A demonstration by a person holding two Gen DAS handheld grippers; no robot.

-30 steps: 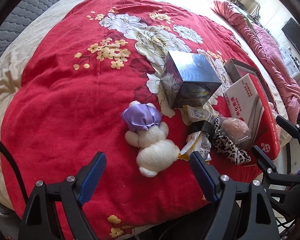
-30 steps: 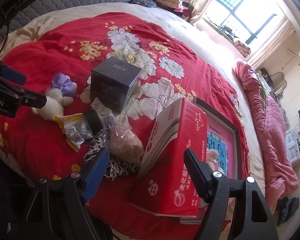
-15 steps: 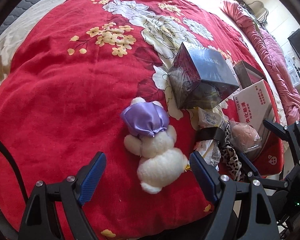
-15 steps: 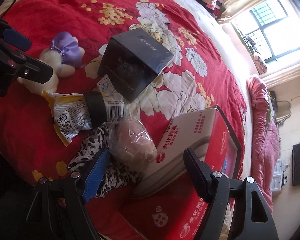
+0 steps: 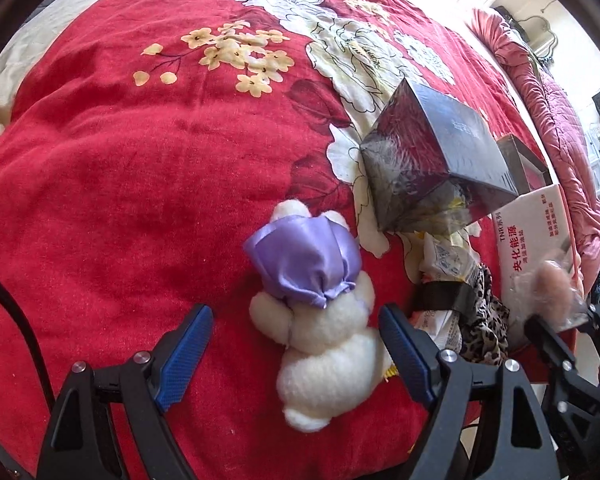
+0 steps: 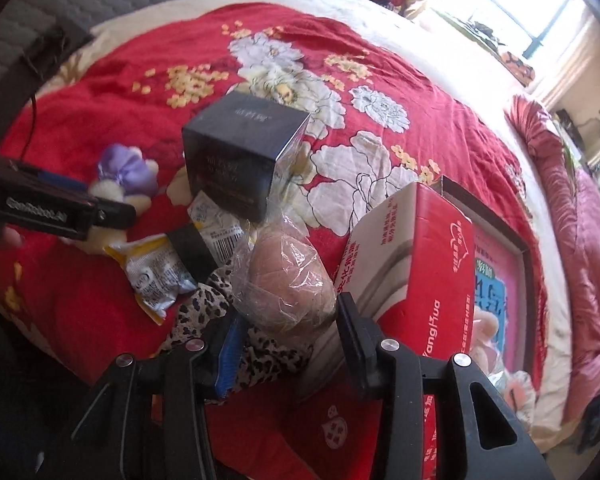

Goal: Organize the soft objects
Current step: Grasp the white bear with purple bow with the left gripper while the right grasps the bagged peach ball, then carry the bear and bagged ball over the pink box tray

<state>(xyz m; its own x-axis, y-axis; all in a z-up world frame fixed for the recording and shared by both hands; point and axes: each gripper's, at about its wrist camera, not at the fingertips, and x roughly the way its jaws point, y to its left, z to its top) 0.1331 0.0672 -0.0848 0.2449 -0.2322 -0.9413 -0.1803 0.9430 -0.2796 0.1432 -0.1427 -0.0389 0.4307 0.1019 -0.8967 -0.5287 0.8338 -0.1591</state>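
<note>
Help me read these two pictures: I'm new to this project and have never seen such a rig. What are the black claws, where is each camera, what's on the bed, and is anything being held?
The black claws are two-finger grippers, one in each of a person's hands. Each carries a wide-angle camera looking along its fingers, so each picture shows its own gripper at the bottom.

In the left wrist view, the left gripper stands open around a white plush toy with a purple bow, not squeezing it.

In the right wrist view, the right gripper is closing around a pinkish soft thing wrapped in clear plastic, which sits between the pads.

Everything lies on a red flowered blanket: a dark box, a snack packet, a leopard-print cloth and a red and white carton.
</note>
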